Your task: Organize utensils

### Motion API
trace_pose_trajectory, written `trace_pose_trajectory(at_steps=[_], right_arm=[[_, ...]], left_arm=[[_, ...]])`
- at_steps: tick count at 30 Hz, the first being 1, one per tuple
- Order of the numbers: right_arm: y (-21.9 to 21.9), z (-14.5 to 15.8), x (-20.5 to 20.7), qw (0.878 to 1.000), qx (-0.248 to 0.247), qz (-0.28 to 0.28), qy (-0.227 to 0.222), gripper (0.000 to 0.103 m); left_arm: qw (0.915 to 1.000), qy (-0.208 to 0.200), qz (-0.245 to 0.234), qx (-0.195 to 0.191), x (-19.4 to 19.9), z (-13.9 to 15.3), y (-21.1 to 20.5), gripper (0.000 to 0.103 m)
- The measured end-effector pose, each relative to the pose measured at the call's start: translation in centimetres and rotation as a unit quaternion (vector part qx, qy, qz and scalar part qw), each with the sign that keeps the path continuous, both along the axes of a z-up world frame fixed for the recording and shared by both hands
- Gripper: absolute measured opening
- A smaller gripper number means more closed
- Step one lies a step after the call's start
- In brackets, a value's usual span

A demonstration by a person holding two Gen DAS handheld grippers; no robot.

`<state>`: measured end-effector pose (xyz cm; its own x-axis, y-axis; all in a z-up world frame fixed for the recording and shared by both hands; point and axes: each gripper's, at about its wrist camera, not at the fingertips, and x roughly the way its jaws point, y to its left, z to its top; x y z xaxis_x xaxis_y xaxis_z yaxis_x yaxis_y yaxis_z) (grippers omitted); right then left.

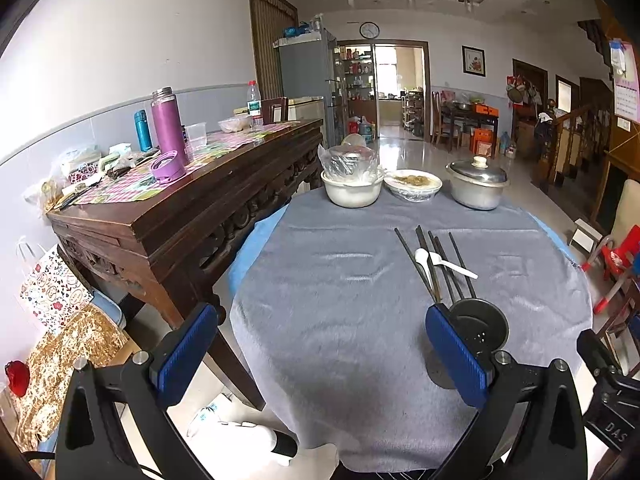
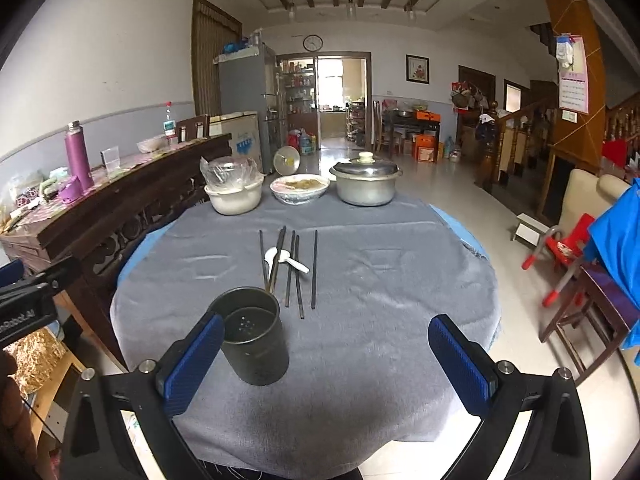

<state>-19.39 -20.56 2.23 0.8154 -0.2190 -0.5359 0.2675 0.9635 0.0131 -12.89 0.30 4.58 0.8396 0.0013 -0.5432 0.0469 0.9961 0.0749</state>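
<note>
Both grippers, left [image 1: 322, 354] and right [image 2: 326, 360], hang spread wide above dark chopsticks [image 2: 295, 270], two white spoons [image 2: 286, 259] and an empty black perforated-bottom utensil holder [image 2: 254, 344].

bare cloth [image 2: 380, 280] ahead, cup [image 2: 254, 340] beside left

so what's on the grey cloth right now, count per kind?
Dark chopsticks: 6 (a couple overlap, so roughly)
White spoons: 2
Dark holder cup: 1
White bowl: 1
Covered dish: 1
Lidded metal pot: 1
Total: 12
</note>
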Motion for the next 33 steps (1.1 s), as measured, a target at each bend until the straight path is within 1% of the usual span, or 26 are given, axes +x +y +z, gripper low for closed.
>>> trace_pose_trajectory(at_steps=[3, 16, 33], right_arm=[[-0.3, -0.4, 0.2, 1.0, 0.012, -0.004, 0.005, 0.103], [-1.4, -1.8, 0.8, 0.999, 0.016, -0.02, 0.025, 0.103], [-1.6, -1.5, 0.1, 0.999, 0.018, -0.019, 0.018, 0.103]], left_arm=[[1.0, 0.004, -0.001, 0.002, 0.1, -0.3, -0.1, 0.103], [0.9995, 0.018, -0.014, 0.022, -0.3, -1.3, -1.5, 0.103], [0.9994, 0.007, -0.022, 0.026, -1.2, -0.9, -2.2, 0.103]])
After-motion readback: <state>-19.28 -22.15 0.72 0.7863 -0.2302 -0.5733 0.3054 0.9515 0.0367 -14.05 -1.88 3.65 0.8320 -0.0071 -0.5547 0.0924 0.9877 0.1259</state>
